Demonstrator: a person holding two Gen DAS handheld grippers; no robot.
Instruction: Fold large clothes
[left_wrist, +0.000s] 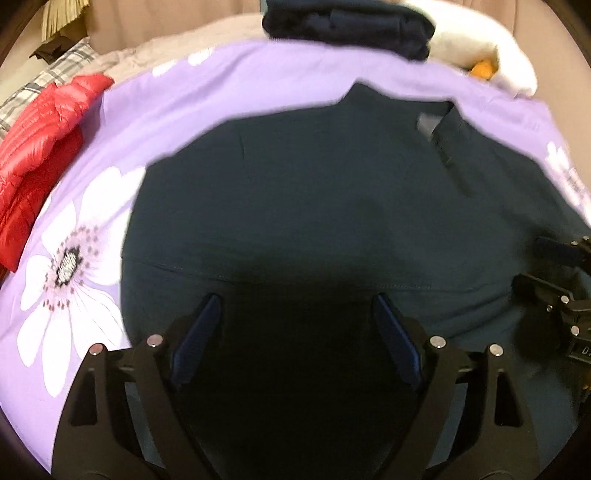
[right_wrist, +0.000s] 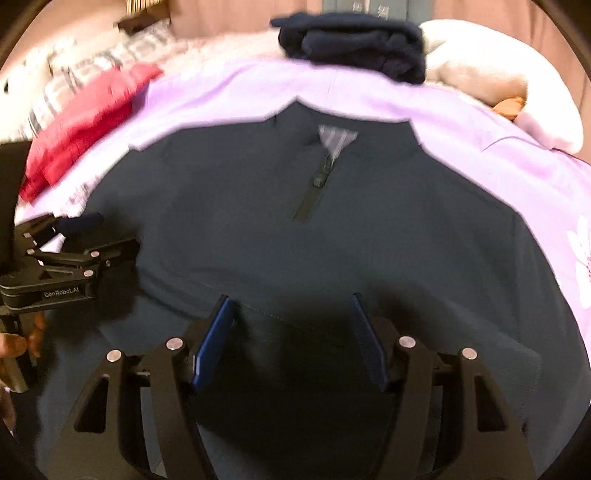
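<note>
A dark teal pullover (left_wrist: 314, 206) with a short zip collar (right_wrist: 317, 177) lies flat, front up, on a lilac flowered bedsheet (left_wrist: 184, 110). It also fills the right wrist view (right_wrist: 369, 236). My left gripper (left_wrist: 295, 306) is open and empty, just above the pullover's lower part near a stitched seam. My right gripper (right_wrist: 291, 306) is open and empty above the same seam, further right. Each gripper shows in the other's view: the right one at the edge of the left wrist view (left_wrist: 532, 262), the left one at the edge of the right wrist view (right_wrist: 107, 232).
A red puffer jacket (left_wrist: 40, 147) lies at the left on the sheet. A folded navy garment (left_wrist: 347, 29) sits at the far edge, beside a white pillow (left_wrist: 480, 51) with something orange. A checked pillow (left_wrist: 55, 74) is at the far left.
</note>
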